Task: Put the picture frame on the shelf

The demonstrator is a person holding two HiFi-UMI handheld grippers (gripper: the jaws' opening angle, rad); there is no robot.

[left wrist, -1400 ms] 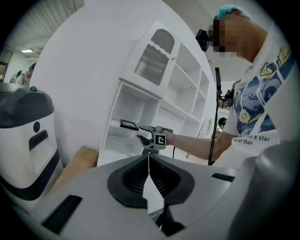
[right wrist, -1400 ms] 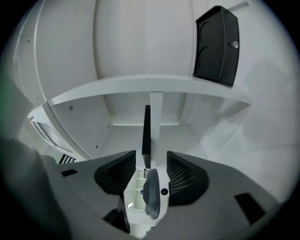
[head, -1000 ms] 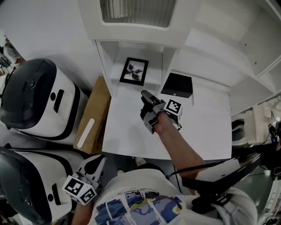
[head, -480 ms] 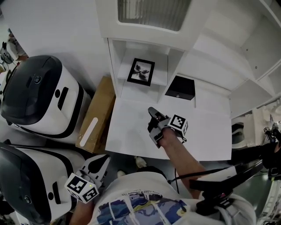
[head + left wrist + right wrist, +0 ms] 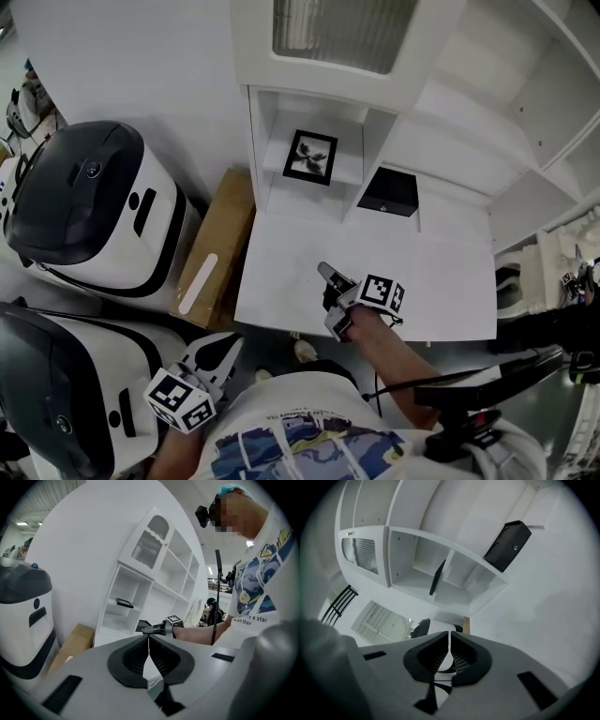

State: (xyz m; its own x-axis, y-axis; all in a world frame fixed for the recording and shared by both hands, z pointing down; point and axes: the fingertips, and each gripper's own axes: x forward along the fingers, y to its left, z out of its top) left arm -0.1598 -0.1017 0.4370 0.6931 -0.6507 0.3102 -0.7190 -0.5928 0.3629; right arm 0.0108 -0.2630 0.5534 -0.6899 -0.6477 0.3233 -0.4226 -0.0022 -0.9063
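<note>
The black picture frame (image 5: 312,157) stands on the small shelf (image 5: 349,174) inside the white cabinet, with nothing touching it. It shows edge-on in the right gripper view (image 5: 437,577) and small in the left gripper view (image 5: 124,603). My right gripper (image 5: 328,277) hovers over the white table's front part, well short of the frame. Its jaws are closing and nothing is between them (image 5: 450,633). My left gripper (image 5: 225,343) hangs low beside my body, below the table edge, shut and empty (image 5: 149,637).
A black box (image 5: 389,191) sits on the white table (image 5: 450,281) to the right of the shelf niche. A cardboard box (image 5: 211,253) lies left of the table. Two large white and black machines (image 5: 89,206) stand further left.
My right gripper has drawn back from the shelf toward the table's front edge and its jaws have come together. The frame stays on the shelf. The left gripper has barely moved.
</note>
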